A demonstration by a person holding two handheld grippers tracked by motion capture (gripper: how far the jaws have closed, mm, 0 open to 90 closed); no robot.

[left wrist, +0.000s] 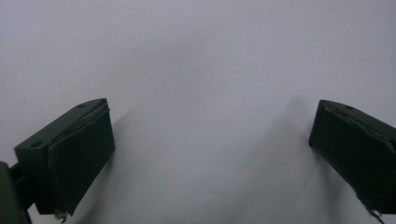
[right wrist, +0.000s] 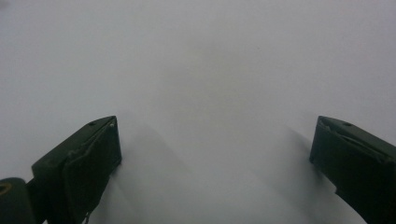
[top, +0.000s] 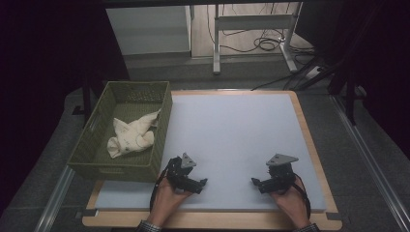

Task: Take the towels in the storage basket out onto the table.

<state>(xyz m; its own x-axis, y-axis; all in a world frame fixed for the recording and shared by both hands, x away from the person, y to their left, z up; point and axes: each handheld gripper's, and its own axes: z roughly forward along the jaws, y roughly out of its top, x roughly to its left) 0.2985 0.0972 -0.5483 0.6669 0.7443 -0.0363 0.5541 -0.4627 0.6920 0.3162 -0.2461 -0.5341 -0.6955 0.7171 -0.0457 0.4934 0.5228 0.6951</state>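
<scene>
A cream cloth [top: 131, 135] lies crumpled inside a green woven basket [top: 163, 126] at the table's left. My left gripper [top: 202, 184] rests low on the pale mat [top: 232, 130] near the front edge, right of the basket, held by a hand. My right gripper [top: 255, 183] sits on the mat further right, its jaws pointing toward the left one. In the left gripper view the left gripper [left wrist: 210, 154] has its black jaws wide apart with bare mat between them. The right gripper [right wrist: 215, 163] in its own view stands just as wide, nothing between the pads.
The mat covers a wooden table [top: 319, 159] with a narrow wood border. Beyond the far edge stand metal desk legs [top: 216, 43] and loose cables [top: 266, 43] on the floor. Dark curtains flank both sides.
</scene>
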